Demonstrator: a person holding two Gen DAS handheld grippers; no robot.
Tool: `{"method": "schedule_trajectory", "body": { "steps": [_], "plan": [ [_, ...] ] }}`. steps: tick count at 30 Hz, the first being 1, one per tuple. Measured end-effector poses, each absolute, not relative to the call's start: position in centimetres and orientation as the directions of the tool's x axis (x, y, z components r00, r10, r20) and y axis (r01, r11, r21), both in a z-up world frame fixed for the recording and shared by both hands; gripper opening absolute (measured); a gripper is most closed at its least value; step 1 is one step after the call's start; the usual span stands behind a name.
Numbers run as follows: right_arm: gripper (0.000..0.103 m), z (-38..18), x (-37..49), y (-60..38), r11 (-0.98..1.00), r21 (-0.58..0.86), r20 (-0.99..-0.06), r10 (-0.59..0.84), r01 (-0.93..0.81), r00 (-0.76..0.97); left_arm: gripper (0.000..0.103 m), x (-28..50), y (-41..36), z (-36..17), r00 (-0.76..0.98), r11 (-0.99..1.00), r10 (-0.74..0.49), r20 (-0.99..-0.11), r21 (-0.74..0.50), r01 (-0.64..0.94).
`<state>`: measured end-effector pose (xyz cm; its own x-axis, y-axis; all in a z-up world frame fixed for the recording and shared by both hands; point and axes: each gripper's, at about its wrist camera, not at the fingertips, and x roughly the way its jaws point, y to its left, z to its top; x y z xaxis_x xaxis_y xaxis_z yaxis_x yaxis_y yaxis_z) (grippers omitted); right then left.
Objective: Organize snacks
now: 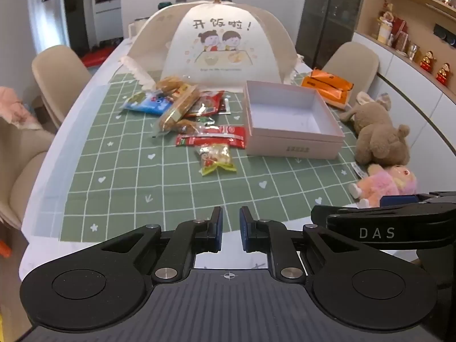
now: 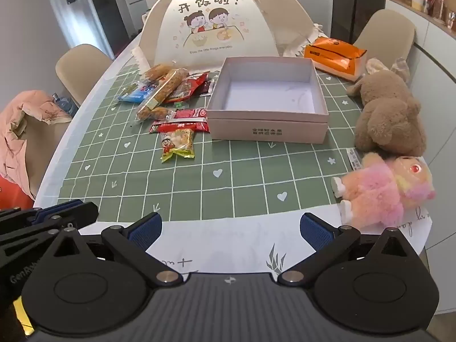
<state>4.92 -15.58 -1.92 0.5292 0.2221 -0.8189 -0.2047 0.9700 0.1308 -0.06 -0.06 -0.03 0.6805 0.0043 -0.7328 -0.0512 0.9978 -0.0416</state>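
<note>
Long white table [image 2: 94, 85] under a sage-green checked cloth [image 2: 228, 176] with small white hearts; cloth marks out the working area, and everything relevant sits on it. At the far end a domed mesh food cover [image 2: 211, 28] with a cartoon of two children, pushed back, probably to leave the middle free. Centre-right: shallow square pale-pink cardboard box [image 2: 268, 129], lid off, interior bare; judged to be the destination, set beside the snacks so each carry is short. Right edge: brown plush rabbit [image 2: 390, 114] lying on its side, pink-and-orange plush toy [image 2: 387, 188] nearer the camera, orange tissue pack [image 2: 333, 54] behind the box; all outside the snack-to-box path, not part of the job. Snacks lie in a loose heap just left of the box: long clear-wrapped bread stick [image 2: 162, 91] across the top, blue packet [image 2: 136, 94] at the far left, red sachets [image 2: 182, 126] touching the box's front left corner, one small yellow-and-red puffed-snack bag [image 2: 178, 144] nearest and apart from the pile, so the easiest first pick. Nothing boxed yet. Left gripper [image 1: 230, 228]: tongs drawn together, only a narrow gap, nothing between them, hovering over the near table edge. Right gripper [image 2: 230, 228]: tongs spread fully wide, empty, angled down toward the cloth; reads as readied for a grab.
</note>
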Motion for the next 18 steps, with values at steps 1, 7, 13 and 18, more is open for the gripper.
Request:
{"method": "schedule_trajectory", "body": {
  "steps": [1, 7, 13, 18],
  "plan": [
    [0.103, -1.86, 4.79, -15.44, 0.969, 0.128, -0.819, 0.222, -0.209, 0.53, 0.016, -0.06, 0.14, 0.01, 0.679, 0.996, -0.018, -0.734, -0.07, -0.049],
    [0.103, -2.01, 4.7, -14.92, 0.972, 0.113, -0.833, 0.205, -0.206, 0.514, 0.016, -0.42, -0.12, 0.09, 0.684, 0.997, -0.027, -0.729, -0.072, -0.037],
    [0.103, -1.95, 4.59, -14.65, 0.975, 0.092, -0.835, 0.186, -0.203, 0.518, 0.016, -0.32, 0.57, -0.22, 0.67, 0.994, -0.036, -0.741, -0.094, -0.05],
    [0.103, -1.99, 4.5, -15.25, 0.978, 0.087, -0.835, 0.174, -0.187, 0.521, 0.016, -0.15, 0.56, -0.09, 0.666, 0.994, -0.052, -0.745, -0.105, -0.039]
  ]
}}
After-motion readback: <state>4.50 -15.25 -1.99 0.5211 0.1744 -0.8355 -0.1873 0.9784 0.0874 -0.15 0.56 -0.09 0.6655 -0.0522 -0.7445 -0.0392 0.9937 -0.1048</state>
